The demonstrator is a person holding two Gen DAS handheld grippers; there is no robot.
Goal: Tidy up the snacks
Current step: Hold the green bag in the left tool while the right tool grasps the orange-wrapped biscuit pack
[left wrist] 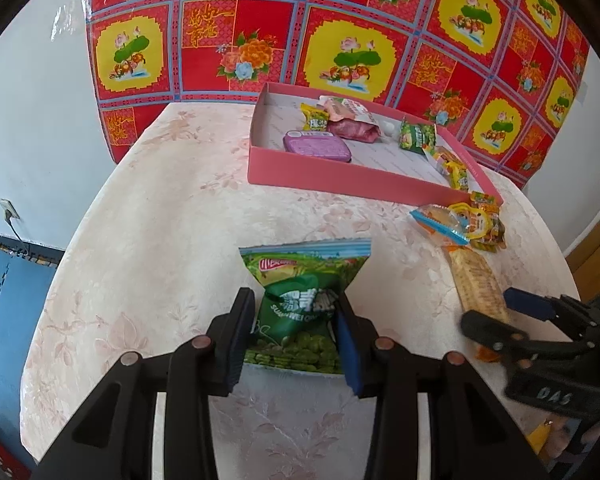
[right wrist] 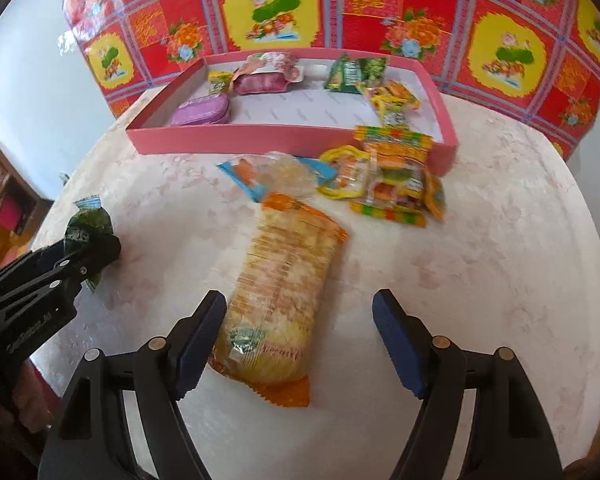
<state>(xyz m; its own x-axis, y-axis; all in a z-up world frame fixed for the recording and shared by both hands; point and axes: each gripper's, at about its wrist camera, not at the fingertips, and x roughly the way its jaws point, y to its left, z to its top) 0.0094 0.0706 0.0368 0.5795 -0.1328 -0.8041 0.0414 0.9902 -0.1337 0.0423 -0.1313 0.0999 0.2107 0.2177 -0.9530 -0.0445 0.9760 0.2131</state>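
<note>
My left gripper (left wrist: pixel 294 312) is shut on a green pea snack bag (left wrist: pixel 300 300), its pads squeezing the bag's middle just above the table. From the right wrist view that same gripper (right wrist: pixel 100 248) and the green bag (right wrist: pixel 90 222) appear at the left. My right gripper (right wrist: pixel 300 320) stands open over a long orange cracker pack (right wrist: pixel 284 292) that lies on the table; the left finger is beside the pack, the right finger well apart. In the left wrist view, the right gripper (left wrist: pixel 496 312) straddles the cracker pack (left wrist: pixel 478 280). The pink tray (left wrist: pixel 340 178) holds several snacks.
A heap of small yellow and orange snack packets (right wrist: pixel 384 176) and a blue-edged packet (right wrist: pixel 268 174) lie in front of the pink tray (right wrist: pixel 236 138). The round table (left wrist: pixel 140 240) has a pale floral cloth. A red patterned sheet (left wrist: pixel 260 28) hangs behind. A shelf (right wrist: pixel 0 196) stands at the left.
</note>
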